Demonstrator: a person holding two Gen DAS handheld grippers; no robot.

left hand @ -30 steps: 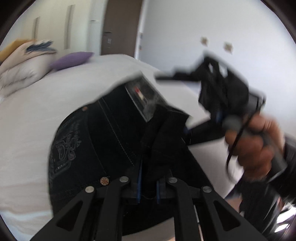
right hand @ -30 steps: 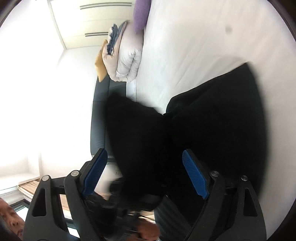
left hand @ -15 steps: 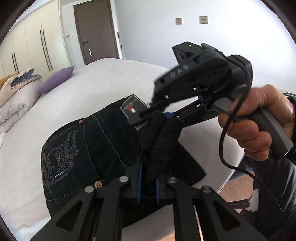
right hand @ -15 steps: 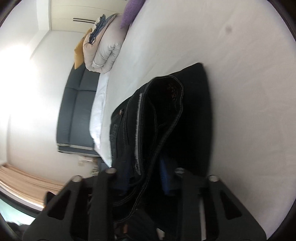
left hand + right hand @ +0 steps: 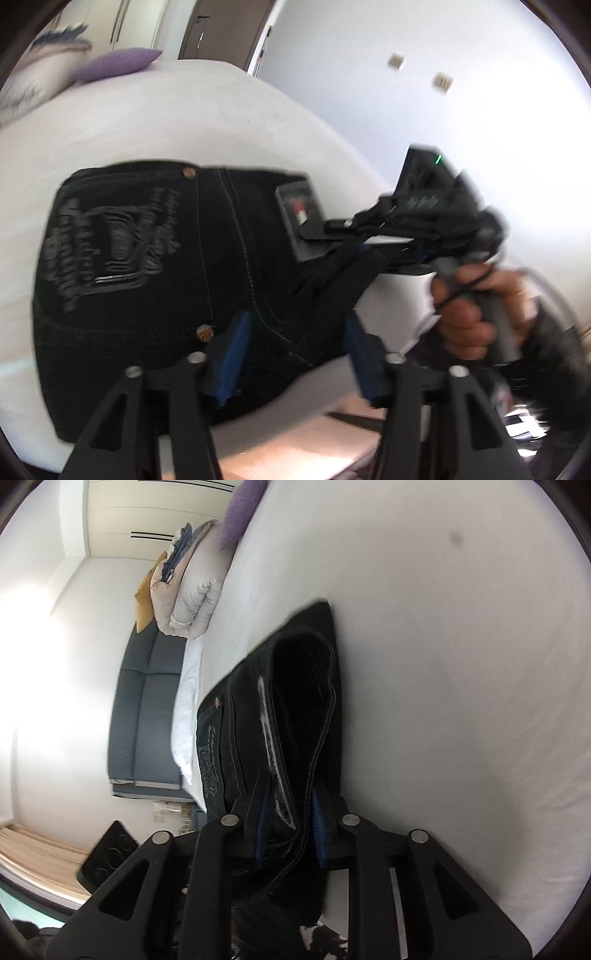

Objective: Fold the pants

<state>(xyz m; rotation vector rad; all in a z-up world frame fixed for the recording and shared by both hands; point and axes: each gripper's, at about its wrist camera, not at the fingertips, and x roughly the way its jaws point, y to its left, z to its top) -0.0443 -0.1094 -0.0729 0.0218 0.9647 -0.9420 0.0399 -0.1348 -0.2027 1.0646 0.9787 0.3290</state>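
Note:
Black jeans [image 5: 147, 258] lie folded on the white bed [image 5: 184, 110], back pocket embroidery and leather patch facing up. My left gripper [image 5: 299, 354] hovers over their near edge. Its jaws are opening, and a ridge of denim stands between the blue pads without being pressed. From the right, my right gripper [image 5: 332, 240] is shut on the waistband beside the patch. In the right wrist view the jeans [image 5: 295, 701] run away from that gripper [image 5: 290, 827], whose pads pinch several layers of denim at the bed's edge.
A hand [image 5: 465, 317] holds the right gripper's handle off the bed's corner. A purple pillow [image 5: 118, 62] and a folded duvet [image 5: 192, 590] lie at the far end. A dark sofa [image 5: 147, 709] stands beyond the bed, and wooden floor [image 5: 37, 853] shows below.
The left jaws, earlier shut on a fold of denim, have sprung apart and let it go. The right gripper closed on the waistband half a second ago and still holds it.

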